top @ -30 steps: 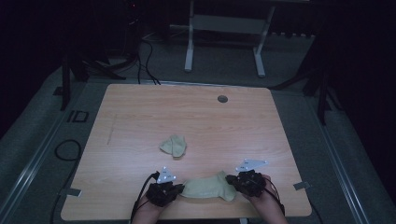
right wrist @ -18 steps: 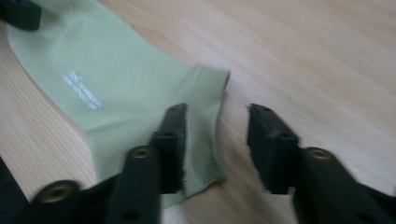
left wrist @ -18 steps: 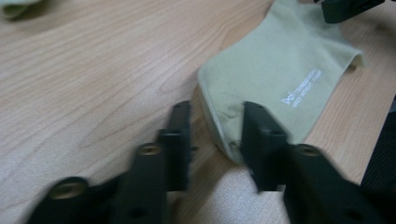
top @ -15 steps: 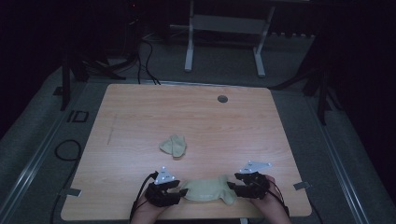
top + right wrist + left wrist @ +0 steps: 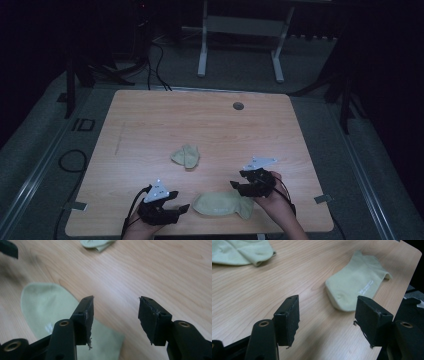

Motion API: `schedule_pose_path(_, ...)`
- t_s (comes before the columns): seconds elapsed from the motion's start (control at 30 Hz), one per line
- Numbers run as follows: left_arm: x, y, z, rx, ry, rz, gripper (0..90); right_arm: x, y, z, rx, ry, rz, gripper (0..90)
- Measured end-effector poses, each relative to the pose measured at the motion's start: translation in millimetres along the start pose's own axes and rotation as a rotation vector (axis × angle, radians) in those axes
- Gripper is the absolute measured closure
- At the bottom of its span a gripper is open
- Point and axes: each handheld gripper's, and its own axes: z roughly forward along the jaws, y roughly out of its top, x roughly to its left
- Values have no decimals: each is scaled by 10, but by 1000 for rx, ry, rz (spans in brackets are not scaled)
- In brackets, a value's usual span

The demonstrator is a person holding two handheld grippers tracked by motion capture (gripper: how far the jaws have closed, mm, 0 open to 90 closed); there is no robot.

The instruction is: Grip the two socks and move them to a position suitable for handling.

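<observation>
A pale green sock lies flat near the table's front edge, between my two grippers. My left gripper is just left of its toe end, and its jaws have just been opening with nothing between them. In the left gripper view the gripper hovers open just short of the sock. My right gripper stands over the sock's right end; its jaws have also just been opening and hold nothing. The right gripper view has that gripper open above the sock. A second, folded sock lies mid-table.
The wooden table has a round grommet near its far edge. The folded sock appears again in both gripper views. Cables lie on the floor at the left, and a white frame stands beyond the table.
Both grippers were shut on the ends of the flat sock; now both stand open and have lifted off and drawn apart. The sock rests released on the table.
</observation>
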Motion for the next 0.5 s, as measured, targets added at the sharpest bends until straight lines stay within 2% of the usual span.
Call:
schedule_pose_path(0.07, 55, -55, -20, 3, -5, -4, 366, 17, 80, 48, 1, 5, -8, 460)
schedule_pose_path(0.27, 177, -174, -103, 0, 12, -14, 367, 66, 350, 167, 9, 8, -38, 459)
schedule_pose_path(0.4, 234, -196, -148, -18, 29, -23, 369, 117, 554, 271, 1, 13, -58, 460)
schedule_pose_path(0.5, 240, -194, -157, -24, 34, -11, 383, 162, 700, 383, -1, 23, -62, 461)
